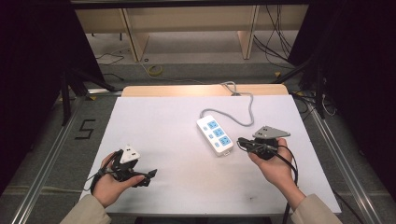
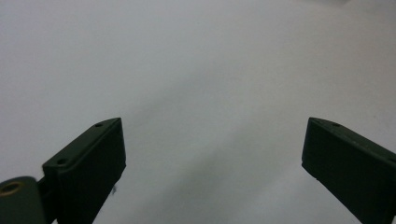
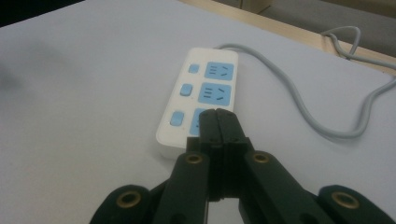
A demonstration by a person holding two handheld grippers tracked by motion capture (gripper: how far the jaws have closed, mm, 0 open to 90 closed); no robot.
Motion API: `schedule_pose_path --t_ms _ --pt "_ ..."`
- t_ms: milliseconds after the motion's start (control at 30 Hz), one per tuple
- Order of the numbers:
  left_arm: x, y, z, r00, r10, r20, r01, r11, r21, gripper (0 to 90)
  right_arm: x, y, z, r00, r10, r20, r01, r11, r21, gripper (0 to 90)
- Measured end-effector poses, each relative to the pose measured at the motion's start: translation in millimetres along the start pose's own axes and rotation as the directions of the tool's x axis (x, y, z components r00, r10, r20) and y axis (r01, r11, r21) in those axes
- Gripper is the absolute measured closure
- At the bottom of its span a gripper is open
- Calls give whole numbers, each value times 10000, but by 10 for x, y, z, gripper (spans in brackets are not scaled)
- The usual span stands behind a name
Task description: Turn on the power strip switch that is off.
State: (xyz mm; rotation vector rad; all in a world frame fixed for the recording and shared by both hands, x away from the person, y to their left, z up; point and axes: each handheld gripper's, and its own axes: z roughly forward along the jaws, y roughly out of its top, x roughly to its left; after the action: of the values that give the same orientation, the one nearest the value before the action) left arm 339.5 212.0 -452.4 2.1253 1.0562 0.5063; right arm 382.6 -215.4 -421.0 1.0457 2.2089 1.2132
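- High view: a white power strip [image 1: 215,135] lay on the white table [image 1: 154,121], right of centre, its grey cord [image 1: 243,119] curling off toward the table's far edge.
- Right gripper [image 1: 243,143] sat just beside the strip's near right end, jaws pressed together and holding nothing.
- Right gripper view: the shut tips [image 3: 218,122] hung over the strip's [image 3: 201,98] nearest blue socket, beside a small blue switch [image 3: 177,118]; contact could not be told.
- Left gripper [image 1: 150,174] rested well left of the strip; left gripper view showed its jaws wide apart over bare table [image 2: 205,70], nothing between them.
- Judgement: the strip looked like a rigid, light plastic shell with smooth, likely slippery sides. Best hold across its narrow width near the middle; the stiff cord [image 3: 299,98] might tug or swing it.
- Nothing stood between either gripper and the strip; only the cord crowded its far side.
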Motion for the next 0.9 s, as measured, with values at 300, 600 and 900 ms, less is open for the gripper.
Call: schedule_pose_path --t_ms 300,600,900 --pt "1 1 -1 10000 -3 6 3 10000 19 59 -2 17 49 10000 5 -18 -5 10000 42 900" --pt "1 0 0 10000 -3 -10 3 10000 1 59 6 37 99 10000 -51 -59 52 9999 138 900" --pt "2 0 1 10000 12 -20 -12 10000 2 59 18 63 141 9999 -101 -102 103 9998 167 900"
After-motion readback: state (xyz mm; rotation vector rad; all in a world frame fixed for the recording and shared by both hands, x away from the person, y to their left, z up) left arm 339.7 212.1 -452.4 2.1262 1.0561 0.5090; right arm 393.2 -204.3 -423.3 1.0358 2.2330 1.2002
